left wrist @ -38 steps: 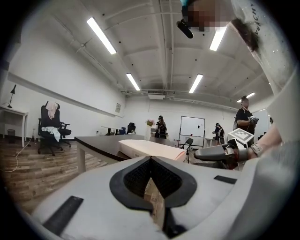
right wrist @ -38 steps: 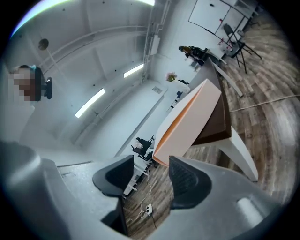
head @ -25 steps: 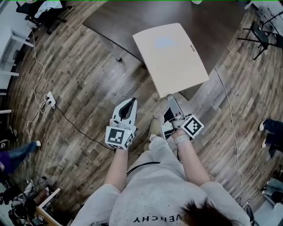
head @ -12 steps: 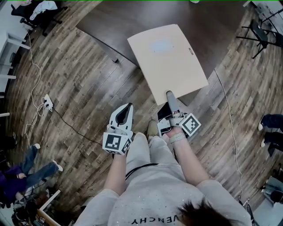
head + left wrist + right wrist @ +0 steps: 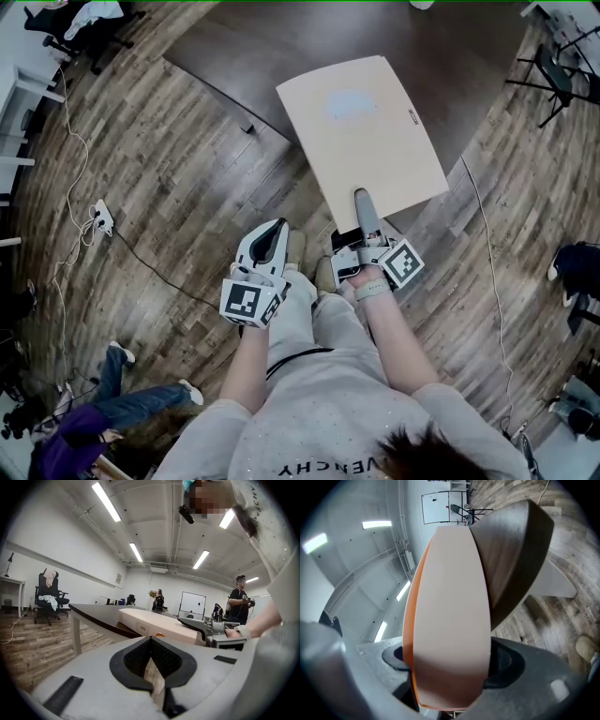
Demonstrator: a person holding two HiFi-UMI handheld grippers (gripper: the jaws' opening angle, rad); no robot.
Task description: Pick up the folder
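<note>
1. At far left, open wood floor (image 5: pixel 178 159) lay bare apart from a power strip (image 5: pixel 103 214) and its cable (image 5: pixel 159 272). A chair (image 5: pixel 80 28) stood at the top corner. A bystander (image 5: pixel 122 412) at lower left was partly cut off by the picture's edge.
2. The left gripper (image 5: pixel 271 239) hung over the floor, well short of the table (image 5: pixel 281 47), jaws together and holding nothing. In its own view a pale scrap showed at the seam of the pads, too unclear to name.
3. The beige folder (image 5: pixel 361 122), orange along one edge, lay partly over the table's near corner. Its near end jutted past the table edge above the floor. Whether its far end rested on the tabletop could not be told.
4. The right gripper (image 5: pixel 361 202) gripped the folder at its near edge, one jaw on top, the other hidden beneath in the head view. The jaws stood wide, pads against both faces, and had just been closing slightly on it. In the right gripper view the folder blocked most of what lay ahead.
5. To the right, floor stayed open around a second cable (image 5: pixel 487 253). A black stand (image 5: pixel 553 70) stood near the table's far side, and a shoe (image 5: pixel 572 267) was cut off at the edge.
</note>
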